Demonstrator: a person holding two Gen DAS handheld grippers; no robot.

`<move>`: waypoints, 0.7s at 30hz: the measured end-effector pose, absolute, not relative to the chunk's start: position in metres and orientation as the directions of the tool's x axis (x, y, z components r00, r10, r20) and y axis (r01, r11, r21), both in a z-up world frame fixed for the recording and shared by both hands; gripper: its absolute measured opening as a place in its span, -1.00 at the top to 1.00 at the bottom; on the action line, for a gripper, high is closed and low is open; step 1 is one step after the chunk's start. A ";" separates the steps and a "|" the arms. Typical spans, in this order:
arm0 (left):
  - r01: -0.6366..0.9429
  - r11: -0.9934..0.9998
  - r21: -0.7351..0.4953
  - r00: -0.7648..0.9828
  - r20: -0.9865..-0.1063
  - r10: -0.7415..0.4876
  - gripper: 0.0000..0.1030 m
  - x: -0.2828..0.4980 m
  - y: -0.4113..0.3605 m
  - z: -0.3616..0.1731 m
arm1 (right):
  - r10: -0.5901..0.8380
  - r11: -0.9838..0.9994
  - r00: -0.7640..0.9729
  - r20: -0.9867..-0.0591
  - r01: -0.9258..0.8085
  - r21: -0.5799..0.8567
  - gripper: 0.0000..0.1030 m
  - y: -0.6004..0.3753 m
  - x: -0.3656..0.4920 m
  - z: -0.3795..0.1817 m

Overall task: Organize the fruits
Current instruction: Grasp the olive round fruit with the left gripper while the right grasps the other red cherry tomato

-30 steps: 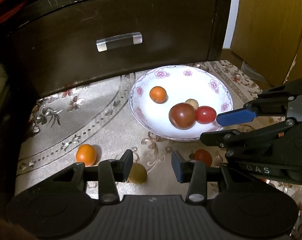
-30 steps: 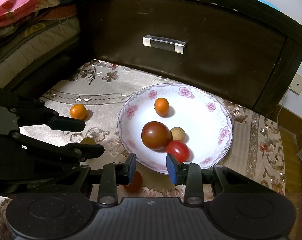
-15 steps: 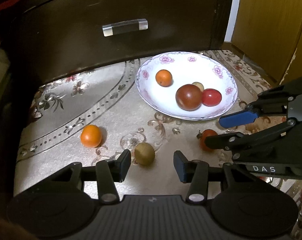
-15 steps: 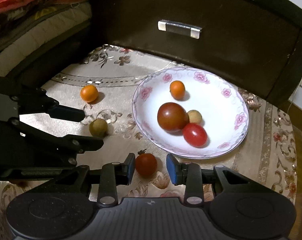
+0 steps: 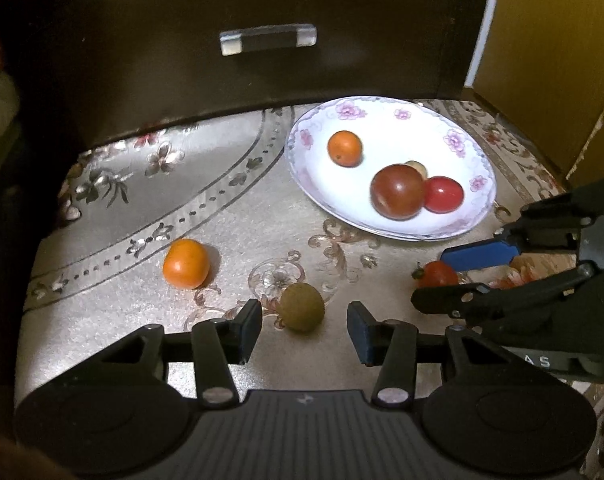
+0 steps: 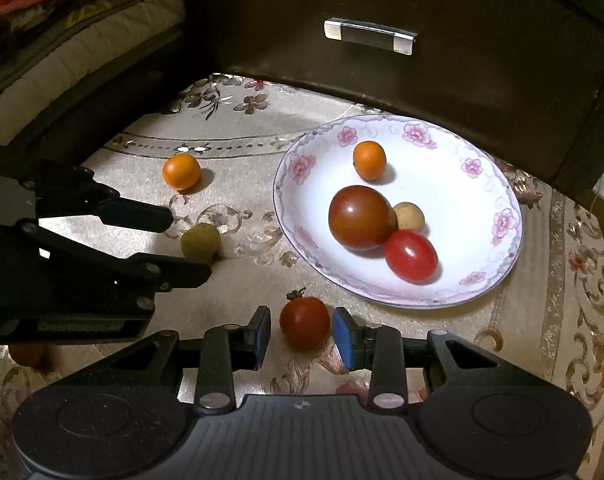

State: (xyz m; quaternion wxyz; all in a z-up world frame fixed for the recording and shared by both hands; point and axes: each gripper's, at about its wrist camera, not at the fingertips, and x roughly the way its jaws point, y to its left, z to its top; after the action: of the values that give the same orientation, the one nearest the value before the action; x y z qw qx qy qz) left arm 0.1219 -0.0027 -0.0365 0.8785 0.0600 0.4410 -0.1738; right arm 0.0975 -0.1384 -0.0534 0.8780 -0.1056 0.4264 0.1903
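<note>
On the flowery cloth point(image 6: 242, 128) just in front of the plate point(image 6: 498, 184), right gripper point(image 6: 302, 334) open around a small red tomato point(image 6: 304, 322), one finger on each side, not squeezing yet. Off to the left, left gripper point(image 5: 302, 322) open wide with the little greenish-brown fruit point(image 5: 302, 307) between its tips, nothing held. Both lined up for a grab, probably to join the four fruits already in the plate; an orange fruit point(image 5: 186, 263) alone on the cloth.

Tan fruit point(image 5: 417, 167) mostly hidden behind dark tomato point(image 5: 398, 191).
</note>
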 end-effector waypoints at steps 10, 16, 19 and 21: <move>0.372 0.927 -0.052 0.531 -0.807 -0.258 0.02 0.128 -0.006 -0.047 | 0.236 0.907 0.559 -0.795 -0.421 -0.027 0.47 -0.138 0.105 -0.061; 0.368 0.928 -0.050 0.529 -0.810 -0.253 0.12 0.131 -0.003 -0.050 | 0.226 0.905 0.557 -0.799 -0.423 -0.039 0.54 -0.138 0.106 -0.061; 0.363 0.931 -0.048 0.535 -0.807 -0.250 0.12 0.133 -0.005 -0.050 | 0.224 0.904 0.557 -0.800 -0.425 -0.043 0.54 -0.138 0.105 -0.061; 0.363 0.931 -0.038 0.541 -0.805 -0.244 0.12 0.132 -0.006 -0.051 | 0.223 0.906 0.555 -0.801 -0.421 -0.039 0.54 -0.138 0.106 -0.060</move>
State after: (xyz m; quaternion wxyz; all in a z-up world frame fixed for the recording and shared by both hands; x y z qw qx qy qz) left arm 0.1321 -0.0063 -0.0508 0.8753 0.0667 0.4465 -0.1736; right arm 0.1061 -0.1381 -0.0605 0.8743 -0.1139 0.4342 0.1844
